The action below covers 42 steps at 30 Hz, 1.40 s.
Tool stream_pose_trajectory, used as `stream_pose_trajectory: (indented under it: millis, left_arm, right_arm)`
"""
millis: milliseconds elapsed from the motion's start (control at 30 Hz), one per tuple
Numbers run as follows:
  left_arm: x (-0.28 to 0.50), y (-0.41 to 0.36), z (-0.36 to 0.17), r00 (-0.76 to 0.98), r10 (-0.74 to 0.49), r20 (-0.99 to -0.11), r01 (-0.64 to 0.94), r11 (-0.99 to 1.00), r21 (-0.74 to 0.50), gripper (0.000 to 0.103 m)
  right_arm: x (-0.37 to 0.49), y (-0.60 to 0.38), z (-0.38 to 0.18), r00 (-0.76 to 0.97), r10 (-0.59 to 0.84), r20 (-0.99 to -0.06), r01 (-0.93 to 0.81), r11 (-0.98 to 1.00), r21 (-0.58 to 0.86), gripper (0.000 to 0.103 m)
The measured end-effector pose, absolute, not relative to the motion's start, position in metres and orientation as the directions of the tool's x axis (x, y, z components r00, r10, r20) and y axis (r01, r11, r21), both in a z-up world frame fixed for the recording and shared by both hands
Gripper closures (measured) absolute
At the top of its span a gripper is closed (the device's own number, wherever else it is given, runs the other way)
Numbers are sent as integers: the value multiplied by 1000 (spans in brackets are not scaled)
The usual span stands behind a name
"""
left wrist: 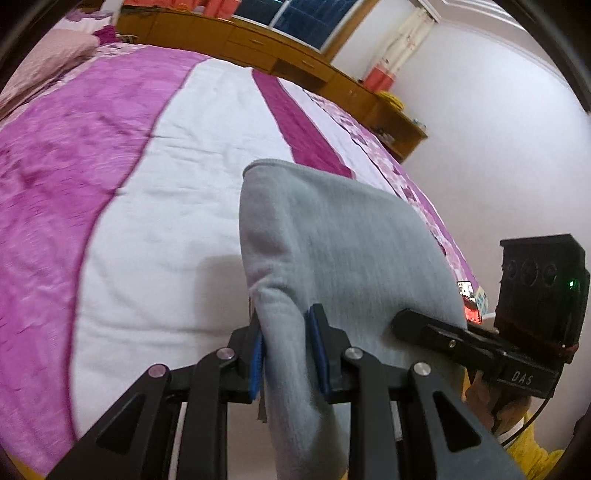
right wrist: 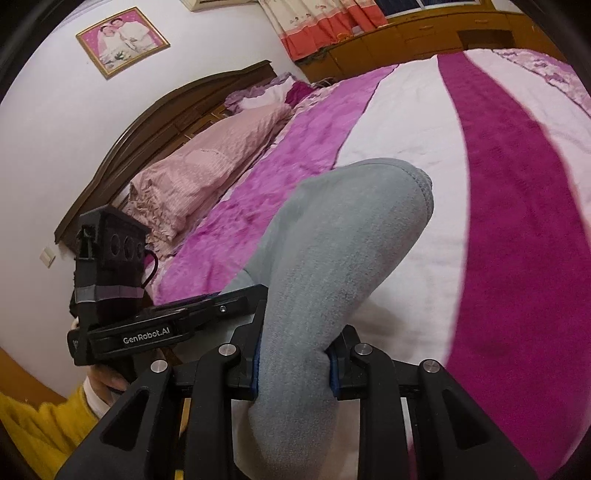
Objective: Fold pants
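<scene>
1. Bed [left wrist: 129, 192] is filling most of both views, wearing a quilt in pink, white and magenta bands.
2. Dark wooden headboard [right wrist: 155, 122] is standing against a white wall [right wrist: 55, 110]; pink pillow [right wrist: 207, 166] is lying at its foot.
3. Framed photo [right wrist: 122, 40] is hanging above.
4. Wooden cabinet [left wrist: 295, 62] is running under a dark window [left wrist: 306, 18]; floral curtain [left wrist: 402, 40] is hanging beside it.

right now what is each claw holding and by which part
Both hold the grey pants: the left claw pinches a bunched fold of the fabric, and the right claw does likewise; which part cannot be told.
</scene>
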<state>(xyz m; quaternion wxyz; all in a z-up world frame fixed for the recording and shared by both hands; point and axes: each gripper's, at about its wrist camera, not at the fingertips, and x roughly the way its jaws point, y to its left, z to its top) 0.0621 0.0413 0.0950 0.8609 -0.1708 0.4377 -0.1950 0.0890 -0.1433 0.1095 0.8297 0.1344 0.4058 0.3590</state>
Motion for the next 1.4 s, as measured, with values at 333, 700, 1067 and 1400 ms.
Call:
stream_pose_trajectory:
  millis: [333, 700, 1067, 1400]
  left_arm:
    - [105, -28, 77, 521, -453, -724, 254, 891, -375, 79]
    - [127, -61, 29, 494, -397, -773, 281, 915, -291, 78]
    - [134, -64, 41, 449, -396, -801, 296, 912, -285, 77]
    - [87, -57, 73, 518, -329, -790, 308, 933, -186, 78]
  right_arm:
    - [128, -204, 84, 443, 691, -572, -483, 721, 497, 84]
    - [159, -236, 14, 427, 626, -653, -275, 777, 566, 77]
    - [149, -233, 23, 479, 542, -690, -207, 834, 511, 72]
    - [91, -252, 50, 626, 393, -674, -155, 909, 387, 67]
